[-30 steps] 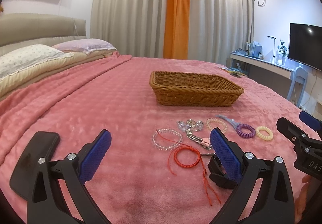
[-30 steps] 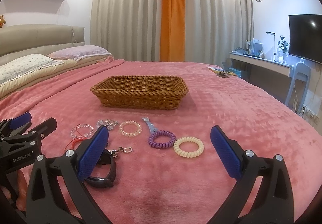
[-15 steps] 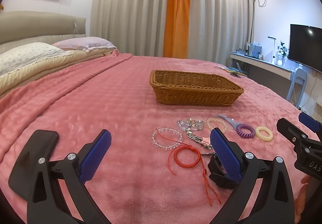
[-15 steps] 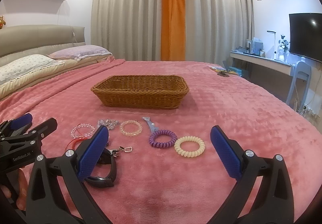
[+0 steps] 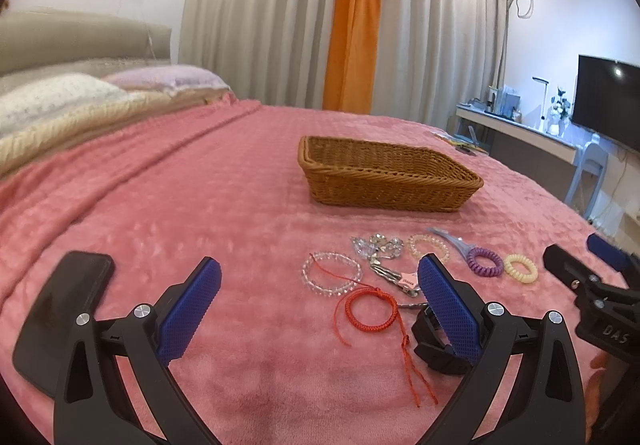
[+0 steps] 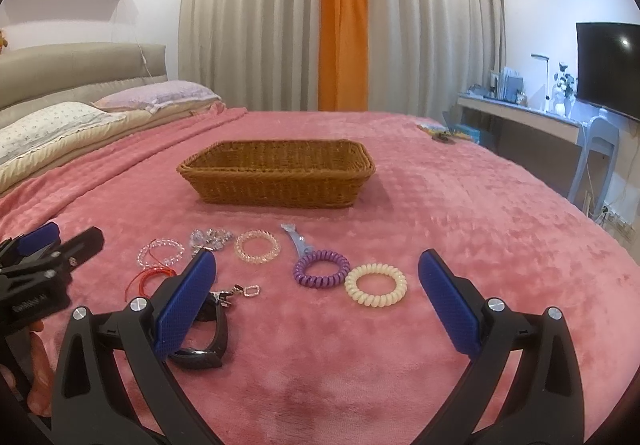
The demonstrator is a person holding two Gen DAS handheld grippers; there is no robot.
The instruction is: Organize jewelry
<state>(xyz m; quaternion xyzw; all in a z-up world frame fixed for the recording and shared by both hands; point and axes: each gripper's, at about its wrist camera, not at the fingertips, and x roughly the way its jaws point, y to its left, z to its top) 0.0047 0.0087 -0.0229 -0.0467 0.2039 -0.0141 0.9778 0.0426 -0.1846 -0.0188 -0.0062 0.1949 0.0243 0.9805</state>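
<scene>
A wicker basket (image 5: 384, 181) (image 6: 276, 177) stands on the pink bedspread. In front of it lie a clear bead bracelet (image 5: 331, 274), a red cord bracelet (image 5: 370, 311), a silver crystal piece (image 5: 376, 245), a pink bead bracelet (image 6: 257, 246), a blue hair clip (image 6: 294, 239), a purple coil tie (image 6: 321, 274), a cream coil tie (image 6: 375, 285) and a black band (image 6: 208, 341). My left gripper (image 5: 320, 309) is open and empty above the red bracelet. My right gripper (image 6: 316, 309) is open and empty, near the coil ties.
A black phone (image 5: 60, 313) lies on the bedspread at the left. Pillows (image 6: 60, 121) and a headboard are at the far left. A desk (image 6: 520, 121), chair and TV stand beyond the bed's right edge. Small items (image 6: 440, 133) lie at the far right of the bed.
Both grippers have held almost still, open. The left wrist view has shifted slightly. The jewelry has not moved.
</scene>
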